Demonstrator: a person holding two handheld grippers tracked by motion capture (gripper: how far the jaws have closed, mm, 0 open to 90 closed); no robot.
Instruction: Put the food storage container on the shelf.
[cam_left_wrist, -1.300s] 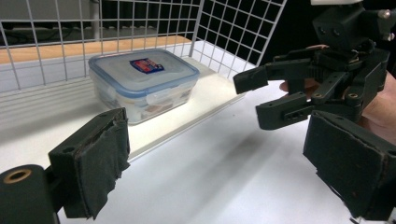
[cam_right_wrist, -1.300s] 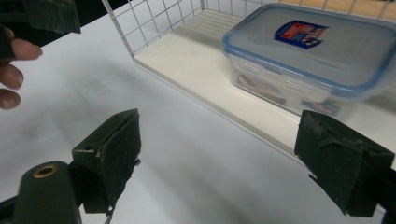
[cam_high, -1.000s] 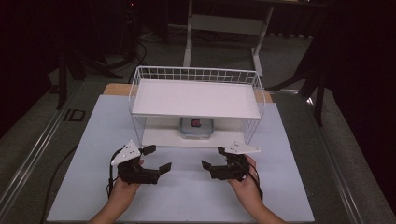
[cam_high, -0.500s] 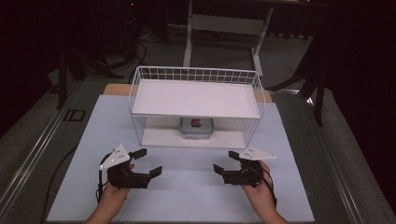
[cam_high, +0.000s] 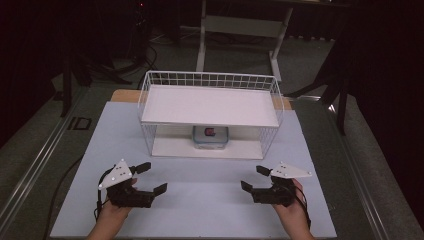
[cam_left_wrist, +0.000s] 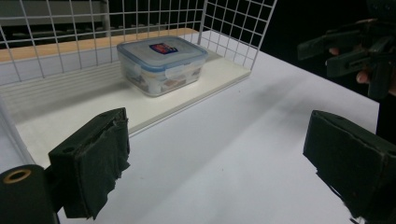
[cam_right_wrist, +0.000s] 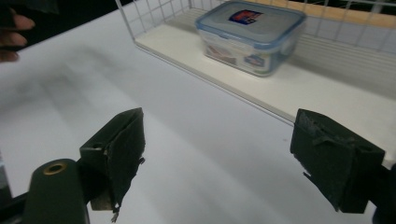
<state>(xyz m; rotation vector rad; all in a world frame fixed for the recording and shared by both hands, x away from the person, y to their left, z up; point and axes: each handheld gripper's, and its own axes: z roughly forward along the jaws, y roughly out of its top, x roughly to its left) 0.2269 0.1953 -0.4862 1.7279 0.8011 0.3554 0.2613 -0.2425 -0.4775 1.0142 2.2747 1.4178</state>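
Bearing an unreadable red-and-blue lid label (cam_left_wrist: 160, 48), the container (cam_left_wrist: 161, 65) sits shelved.

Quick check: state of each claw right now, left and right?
Left claw: open, holding nothing, over the white table.
Right claw: open, holding nothing, over the same table.

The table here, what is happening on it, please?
A person holds the left gripper and the right gripper low over the white table, both with jaws open and holding nothing. Ahead of them stands a white wire rack. On its lower shelf sits a clear plastic box with a blue-rimmed lid, closed. Neither gripper touches the rack or the box.
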